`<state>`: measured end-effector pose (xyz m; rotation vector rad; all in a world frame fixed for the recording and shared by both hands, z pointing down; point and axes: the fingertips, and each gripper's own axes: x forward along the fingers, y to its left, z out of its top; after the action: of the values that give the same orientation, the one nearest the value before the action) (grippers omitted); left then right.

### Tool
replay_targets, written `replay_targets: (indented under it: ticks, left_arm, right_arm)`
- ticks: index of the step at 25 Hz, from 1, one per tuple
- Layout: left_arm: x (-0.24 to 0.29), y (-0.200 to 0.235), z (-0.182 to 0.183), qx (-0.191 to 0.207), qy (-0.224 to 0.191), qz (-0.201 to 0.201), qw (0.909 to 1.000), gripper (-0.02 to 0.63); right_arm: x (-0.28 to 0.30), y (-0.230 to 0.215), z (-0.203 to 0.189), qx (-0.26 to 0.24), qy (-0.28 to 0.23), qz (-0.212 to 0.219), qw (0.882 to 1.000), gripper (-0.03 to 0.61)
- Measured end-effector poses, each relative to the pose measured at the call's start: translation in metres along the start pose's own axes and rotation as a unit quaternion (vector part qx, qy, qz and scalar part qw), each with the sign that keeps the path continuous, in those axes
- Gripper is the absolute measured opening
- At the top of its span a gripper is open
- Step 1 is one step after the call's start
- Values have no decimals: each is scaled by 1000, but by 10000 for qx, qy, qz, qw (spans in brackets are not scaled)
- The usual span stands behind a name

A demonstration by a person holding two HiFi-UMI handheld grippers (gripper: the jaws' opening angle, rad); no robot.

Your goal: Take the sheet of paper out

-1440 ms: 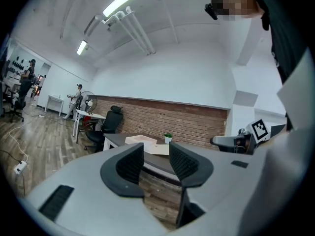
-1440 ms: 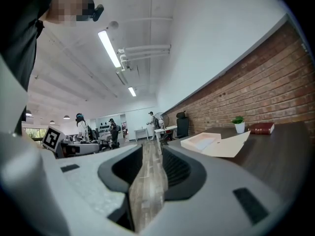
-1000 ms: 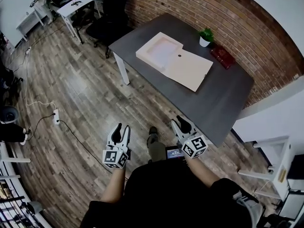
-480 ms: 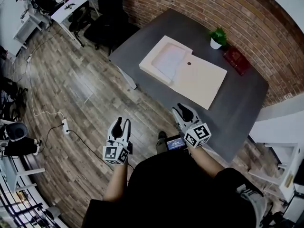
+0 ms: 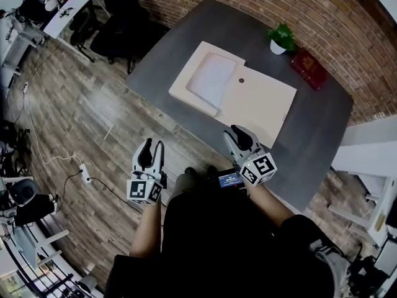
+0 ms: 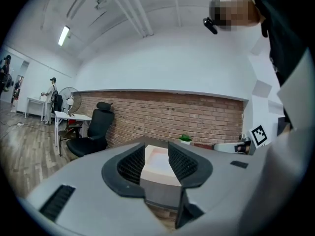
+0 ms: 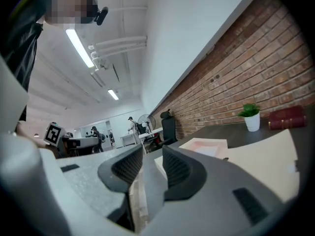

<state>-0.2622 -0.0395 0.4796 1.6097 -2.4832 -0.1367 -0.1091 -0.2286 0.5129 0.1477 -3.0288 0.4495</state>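
Observation:
An open cream box [image 5: 192, 95] lies on the dark grey table [image 5: 310, 135], with its lid [image 5: 260, 107] folded flat to the right. A white sheet of paper [image 5: 211, 79] lies in the box's tray. My left gripper [image 5: 152, 148] hangs over the wooden floor, short of the table's near edge, open and empty. My right gripper [image 5: 237, 135] is at the table's near edge, just short of the lid, also open and empty. The left gripper view frames the tray [image 6: 160, 163] between the pads. The right gripper view shows the tray [image 7: 206, 146] and lid [image 7: 261, 156] ahead.
A small potted plant [image 5: 282, 39] and a red book [image 5: 308, 69] stand at the table's far side by the brick wall. A black office chair [image 5: 121, 30] and a white desk [image 5: 71, 2] are at the far left. A power strip with its cable [image 5: 84, 169] lies on the floor.
The person has stepped nearer the table. The box now lies closer, and the right gripper has reached the table's near edge. Both grippers stay open and empty.

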Motion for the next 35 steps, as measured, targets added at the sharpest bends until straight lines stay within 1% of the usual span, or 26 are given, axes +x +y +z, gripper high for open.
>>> replay_targets:
  ticks: [5,10,15,20,24,27,31,33,35]
  left_arm:
    - [67,8,4,-4,65,-587,9983,140]
    - [147,19,4,-35,255,-1274,9915,138]
    - [225,24,4,46,463,-2089,9768,138]
    - [275,29,-3,62,653,-2759,9589,138]
    - [307,34,-13,101,744,-3157,9459,138]
    - [323,38,-21,80,817,-3346,9388,138]
    - [338,35,-38,147,979,-3596,9279,138]
    - [343,33,-44,164,1063,-3637,9253,138]
    - [351,30,-49,243,1088,-3640,9247,138]
  right_arm:
    - [18,-30,0,75,-17,-396,9992,129]
    - [44,-65,3,186,-18,-1056,9942,129]
    - [74,-94,6,219,143,-1721,9847,129]
    - [106,-110,11,283,247,-2262,9734,129]
    - [133,-121,10,245,483,-2469,9675,129]
    - [152,-130,3,221,734,-2544,9641,129]
    - [163,-148,-6,350,1056,-2698,9565,129]
    - [169,-158,-16,456,1296,-2692,9532,129]
    - [176,-173,-30,570,1539,-2635,9506,129]
